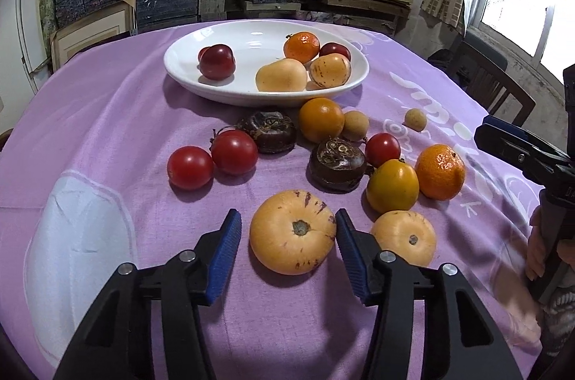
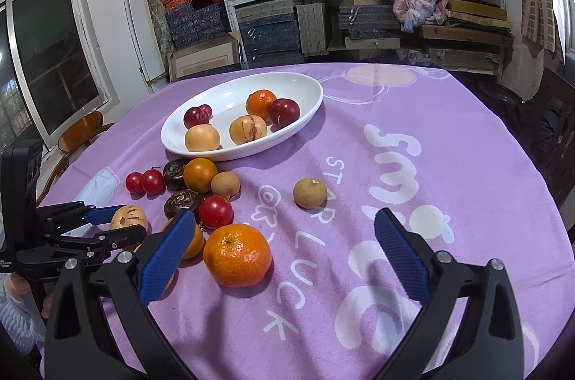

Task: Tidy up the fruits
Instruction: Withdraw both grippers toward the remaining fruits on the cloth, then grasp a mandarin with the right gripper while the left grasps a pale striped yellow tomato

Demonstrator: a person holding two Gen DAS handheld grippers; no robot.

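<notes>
Melon [image 1: 293,231] between open left claw [image 1: 289,236] fingers

Black plastic left gripper [image 1: 289,238] and right gripper [image 2: 284,243], silver screws, ribbed blue fingers [image 1: 224,254].

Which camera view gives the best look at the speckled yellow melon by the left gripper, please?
The left wrist view: the speckled melon sits whole between the open left gripper. In the right wrist view that gripper partly hides it.
</notes>
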